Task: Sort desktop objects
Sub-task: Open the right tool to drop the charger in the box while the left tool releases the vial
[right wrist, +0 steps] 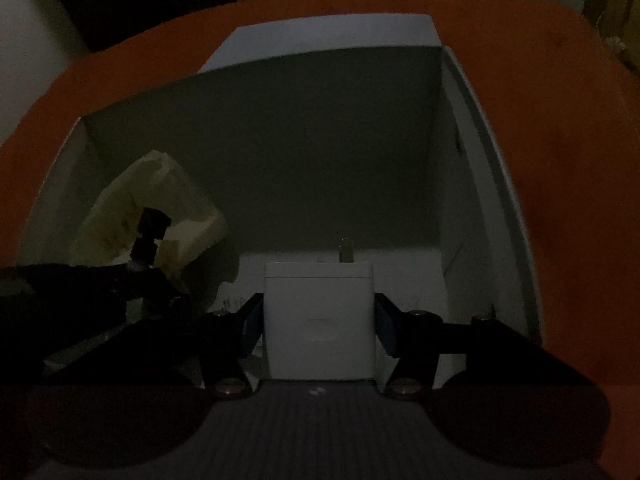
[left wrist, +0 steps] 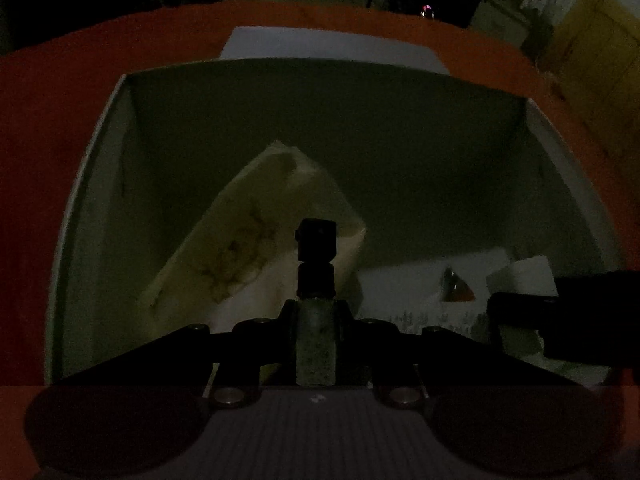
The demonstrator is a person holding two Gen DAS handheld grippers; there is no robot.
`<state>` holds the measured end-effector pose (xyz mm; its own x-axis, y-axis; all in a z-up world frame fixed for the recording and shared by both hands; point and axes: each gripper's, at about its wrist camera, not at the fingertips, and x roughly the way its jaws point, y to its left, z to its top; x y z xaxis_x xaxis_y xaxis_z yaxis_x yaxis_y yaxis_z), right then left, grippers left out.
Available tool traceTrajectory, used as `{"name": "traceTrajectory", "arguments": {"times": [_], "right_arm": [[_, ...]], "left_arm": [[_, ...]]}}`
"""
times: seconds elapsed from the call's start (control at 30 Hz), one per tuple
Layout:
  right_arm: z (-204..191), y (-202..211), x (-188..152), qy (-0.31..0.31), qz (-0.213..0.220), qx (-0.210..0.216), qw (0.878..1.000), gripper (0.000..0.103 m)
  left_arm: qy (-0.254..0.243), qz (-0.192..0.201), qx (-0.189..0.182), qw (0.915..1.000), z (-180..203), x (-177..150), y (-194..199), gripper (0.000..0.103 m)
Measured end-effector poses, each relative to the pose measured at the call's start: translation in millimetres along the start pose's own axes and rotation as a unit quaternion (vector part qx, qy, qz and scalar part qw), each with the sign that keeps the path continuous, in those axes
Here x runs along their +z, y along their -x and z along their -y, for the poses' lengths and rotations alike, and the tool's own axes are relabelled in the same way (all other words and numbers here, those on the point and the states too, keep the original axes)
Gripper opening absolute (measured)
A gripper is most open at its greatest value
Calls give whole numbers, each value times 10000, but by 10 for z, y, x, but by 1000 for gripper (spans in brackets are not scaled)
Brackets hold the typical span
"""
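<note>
Orange cloth (left wrist: 48, 128) covers the table, and it is dim all around. On it stands a big white box (left wrist: 86, 216) with its top open. Both of my claws reach down inside it.

On the left side of the box, a cream packet (left wrist: 248, 216) leans tilted against the left wall. Its top corner points up and stays below the rim. My left claw (left wrist: 316, 344) is right in front of it. This claw is clenched on a small stick (left wrist: 316, 268) with a grey-green body and a black end. The stick points forward, and its black tip shows in front of the packet. I cannot tell if the tip touches the packet. The left wall is near on that side, so I have little room there.

In the middle, the floor of the box looks bare and dark, up to the far wall. That is the most open room.

On the right, my right claw (right wrist: 319, 328) grips a white block (right wrist: 319, 320), squeezed between its two dark fingers (right wrist: 386, 330). A small metal pin (right wrist: 346, 250) sticks out past the far end of the block. The block is low in the box, near the floor. The right wall (right wrist: 476, 184) stands close beside this claw, tall and straight. Beyond the far edge of the box lies a flat white sheet (right wrist: 320, 36) on the cloth.
</note>
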<state>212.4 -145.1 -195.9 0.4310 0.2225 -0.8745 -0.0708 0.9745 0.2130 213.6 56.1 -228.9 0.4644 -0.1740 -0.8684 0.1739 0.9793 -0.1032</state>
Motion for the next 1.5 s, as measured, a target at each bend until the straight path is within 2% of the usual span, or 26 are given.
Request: {"name": "traceTrajectory", "arguments": {"times": [0.27, 0.3, 0.37, 0.53, 0.63, 0.67, 0.8, 1.0, 1.13, 1.23, 1.5], "right_arm": [[-50, -50, -44, 136, -141, -127, 9997, 59], [-64, -52, -43, 166, -125, -147, 9997, 59], [-85, -52, -41, 240, -106, -201, 9995, 59], [-77, -44, -54, 236, -110, -221, 9994, 59], [-68, -25, -61, 225, -102, -241, 9994, 59], [-70, -26, -64, 224, -98, -251, 9994, 59], [-74, -29, -73, 198, -118, -260, 9994, 60], [-66, -30, -64, 100, -210, -200, 9995, 65], [-67, -27, -52, 41, -262, -218, 9994, 74], [-71, -11, -37, -11, -267, -226, 9994, 81], [-95, -7, -25, 58, -257, -267, 9993, 83]], "left_arm": [[-8, 32, 89, 10000, 80, 9, 46, 16], [11, 39, 96, 9999, 81, 6, 58, 19], [19, 67, 108, 9999, 90, -3, 86, 35], [-20, 76, 125, 9999, 119, -20, 108, 37], [53, 135, 126, 9998, 104, -19, 140, 59], [75, 169, 132, 9997, 99, -16, 154, 62], [61, 162, 133, 9998, 105, -20, 159, 62], [156, 159, 113, 9997, 74, -12, 149, 64], [110, 195, 162, 9996, 88, -8, 163, 74], [98, 208, 173, 9996, 93, -6, 168, 74], [128, 213, 170, 9995, 86, -4, 167, 74]]}}
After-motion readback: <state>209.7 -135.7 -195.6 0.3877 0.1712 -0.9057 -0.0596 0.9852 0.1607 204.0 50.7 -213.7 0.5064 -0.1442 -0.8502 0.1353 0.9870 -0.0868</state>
